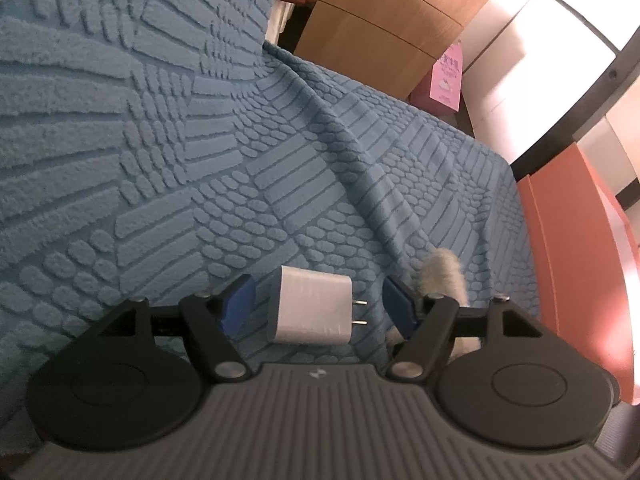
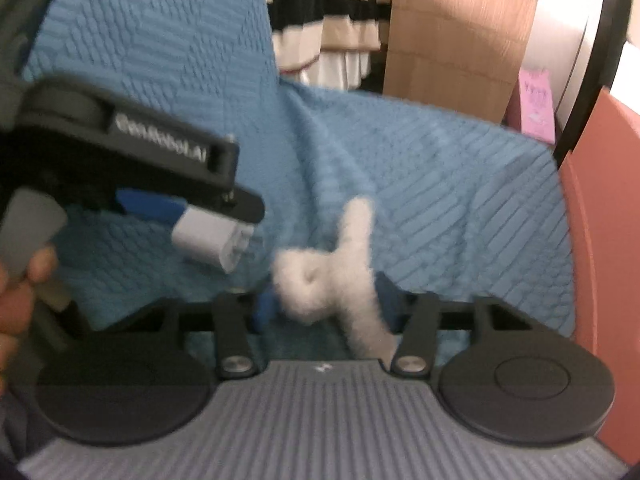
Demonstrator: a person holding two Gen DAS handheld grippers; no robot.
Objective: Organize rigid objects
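Note:
A white plug charger (image 1: 310,307) with two metal prongs sits between the blue pads of my left gripper (image 1: 318,306), over a blue textured blanket (image 1: 200,160). The pads stand apart from the charger's sides, so the left gripper is open. In the right wrist view the left gripper (image 2: 208,220) is at the left with the charger (image 2: 212,240) at its tip. My right gripper (image 2: 326,304) has a white fluffy hair clip (image 2: 332,272) between its blue pads; the view is blurred, and the jaws look closed on it. The clip also shows in the left wrist view (image 1: 444,276).
The blanket (image 2: 440,220) covers a seat and its back. A salmon-coloured armrest or edge (image 1: 576,260) runs along the right. A wooden cabinet (image 1: 384,24), a pink box (image 1: 444,80) and hanging striped clothes (image 2: 328,12) stand behind.

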